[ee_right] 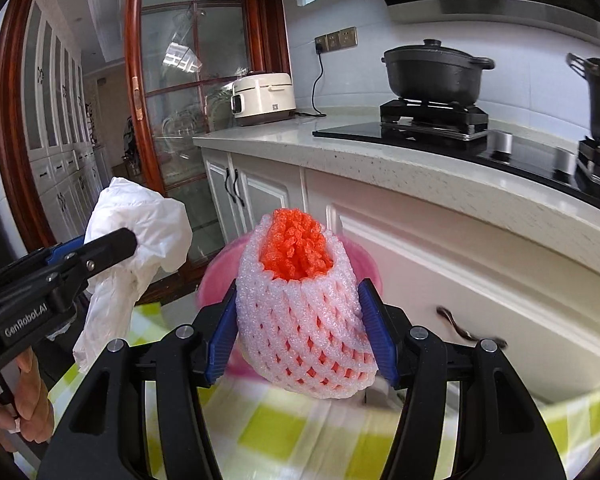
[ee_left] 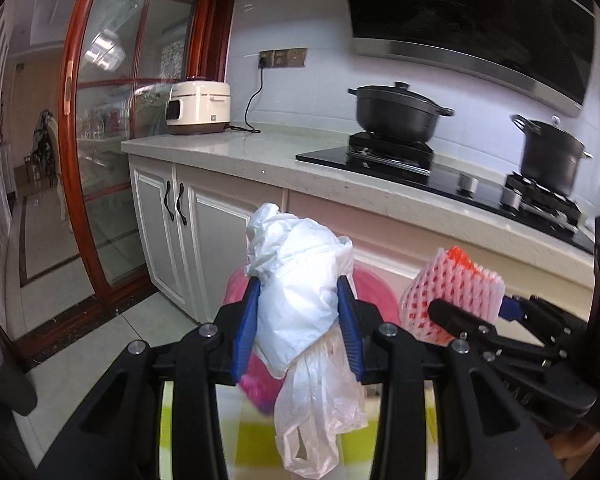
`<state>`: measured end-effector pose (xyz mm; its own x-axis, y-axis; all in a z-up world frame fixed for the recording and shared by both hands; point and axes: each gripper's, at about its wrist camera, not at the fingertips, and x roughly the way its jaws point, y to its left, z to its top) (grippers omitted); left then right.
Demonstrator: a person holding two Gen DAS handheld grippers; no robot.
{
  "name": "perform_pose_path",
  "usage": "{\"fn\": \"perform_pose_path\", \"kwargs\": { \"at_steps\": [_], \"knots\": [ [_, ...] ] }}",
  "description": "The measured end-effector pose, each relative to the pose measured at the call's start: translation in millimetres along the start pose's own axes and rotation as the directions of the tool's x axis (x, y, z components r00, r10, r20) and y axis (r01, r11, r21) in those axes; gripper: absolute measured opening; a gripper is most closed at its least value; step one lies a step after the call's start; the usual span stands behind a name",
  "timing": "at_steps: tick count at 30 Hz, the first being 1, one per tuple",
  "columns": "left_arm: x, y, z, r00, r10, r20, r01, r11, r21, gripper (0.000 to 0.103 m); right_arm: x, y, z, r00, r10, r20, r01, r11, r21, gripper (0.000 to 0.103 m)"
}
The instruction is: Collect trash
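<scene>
My left gripper (ee_left: 299, 292) is shut on a crumpled white plastic bag (ee_left: 300, 300) whose loose end hangs below the blue pads. The bag also shows in the right wrist view (ee_right: 140, 232), at the left. My right gripper (ee_right: 298, 294) is shut on a white foam fruit net with an orange net stuffed inside (ee_right: 300, 300). The net also shows in the left wrist view (ee_left: 452, 292), at the right. A pink bin (ee_left: 374, 294) sits just beyond and below both grippers; its rim shows in the right wrist view (ee_right: 220, 268).
A green-and-white checked cloth (ee_right: 300, 432) lies under the grippers. White cabinets and a stone counter (ee_left: 260, 160) run behind, with a rice cooker (ee_left: 198, 108), a black hob and two black pots (ee_left: 398, 112). A wood-framed glass door (ee_left: 100, 140) stands at the left.
</scene>
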<state>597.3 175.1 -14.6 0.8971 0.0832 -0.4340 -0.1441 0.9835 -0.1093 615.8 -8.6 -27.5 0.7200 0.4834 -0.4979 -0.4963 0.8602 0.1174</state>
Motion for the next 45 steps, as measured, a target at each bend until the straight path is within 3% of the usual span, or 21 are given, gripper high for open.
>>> {"fn": "perform_pose_path", "kwargs": {
  "at_steps": [9,16,21,30,36,38,43,45],
  "knots": [
    [75,17,3,1.000,-0.012,-0.027,0.011,0.999,-0.044,0.038,60,-18,15,1.000,0.003,-0.001,-0.003,0.999,0.042,0.057],
    [97,28,-9,0.999,-0.024,-0.048,0.021,0.998,-0.054,0.047,78,-18,13,0.998,0.056,-0.020,-0.055,0.998,0.043,0.066],
    [82,34,-13,1.000,-0.018,-0.022,0.017,0.999,-0.048,0.056,69,-17,10,0.998,0.061,-0.004,-0.061,0.997,0.046,0.072],
    [45,26,-5,1.000,-0.001,0.016,0.001,1.000,-0.012,0.056,37,-9,17,0.998,0.063,0.026,-0.064,0.997,0.044,0.072],
    [11,27,-2,1.000,0.001,0.020,-0.001,0.999,-0.044,0.057,-2,-8,18,0.998,0.046,0.037,-0.047,0.997,0.053,0.072],
    [-4,25,-1,1.000,0.009,0.025,-0.008,0.999,-0.042,0.063,-24,-5,19,0.997,0.042,0.057,-0.044,0.998,0.037,0.072],
    [-54,16,3,0.997,0.053,0.056,-0.052,0.998,-0.022,0.093,-71,7,22,0.996,0.023,0.082,-0.022,1.000,-0.013,0.077],
    [-73,13,4,0.996,0.062,0.063,-0.062,0.998,-0.012,0.098,-90,9,22,0.997,0.010,0.077,-0.008,1.000,-0.024,0.080]
  ]
}}
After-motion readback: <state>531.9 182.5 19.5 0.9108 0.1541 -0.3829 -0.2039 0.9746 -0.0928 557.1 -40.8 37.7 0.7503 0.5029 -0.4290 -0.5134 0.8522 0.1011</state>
